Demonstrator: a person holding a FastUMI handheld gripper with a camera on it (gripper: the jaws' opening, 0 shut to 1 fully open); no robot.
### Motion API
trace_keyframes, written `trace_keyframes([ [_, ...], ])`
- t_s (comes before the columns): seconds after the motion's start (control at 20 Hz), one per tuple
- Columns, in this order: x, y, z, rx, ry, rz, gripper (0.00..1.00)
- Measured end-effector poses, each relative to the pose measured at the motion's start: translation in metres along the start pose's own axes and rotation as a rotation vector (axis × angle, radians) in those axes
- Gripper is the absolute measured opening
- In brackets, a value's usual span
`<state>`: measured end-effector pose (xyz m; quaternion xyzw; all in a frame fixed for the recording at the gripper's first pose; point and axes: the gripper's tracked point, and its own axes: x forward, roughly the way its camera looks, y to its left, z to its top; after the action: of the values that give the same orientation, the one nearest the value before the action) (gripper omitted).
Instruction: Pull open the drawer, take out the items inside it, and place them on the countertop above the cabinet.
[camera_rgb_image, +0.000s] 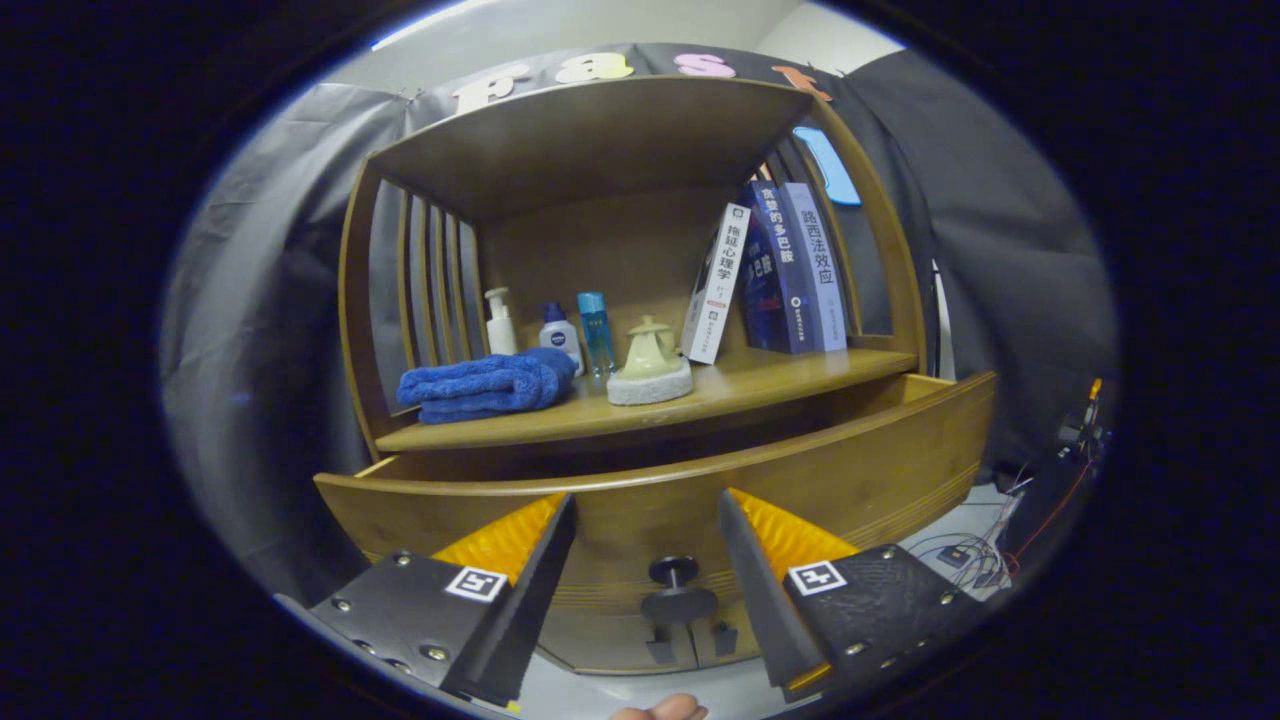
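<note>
Fingers of the gripper (647, 520) stand wide apart and hold nothing, their tips in front of the face of the drawer (850, 470). Between them, lower down, sits the drawer's dark round knob (675, 572), untouched. A bit of a person's hand (660, 709) shows just below the fingers. The drawer is pulled out from the wooden cabinet (360, 300), but its inside is hidden behind its front wall, so I cannot tell what lies in it. Above and beyond the drawer, the bench (800, 372) carries a folded blue towel (485, 385), with a white pump bottle (499, 322), a white bottle with a blue cap (558, 333) and a blue bottle (595, 331) behind it. Near the middle stands a small pale teapot (650, 350) on a round grey pad (650, 384). Further right, a white book (716, 283) leans toward two upright blue books (795, 268). Cables (975, 560) lie on the floor beside the cabinet.
</note>
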<state>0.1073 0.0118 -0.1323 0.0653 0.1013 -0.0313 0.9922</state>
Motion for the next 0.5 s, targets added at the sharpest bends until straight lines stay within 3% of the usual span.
trace_keyframes([
  [0.5,0.06,0.004,0.005,0.002,-0.003,0.0,0.88],
])
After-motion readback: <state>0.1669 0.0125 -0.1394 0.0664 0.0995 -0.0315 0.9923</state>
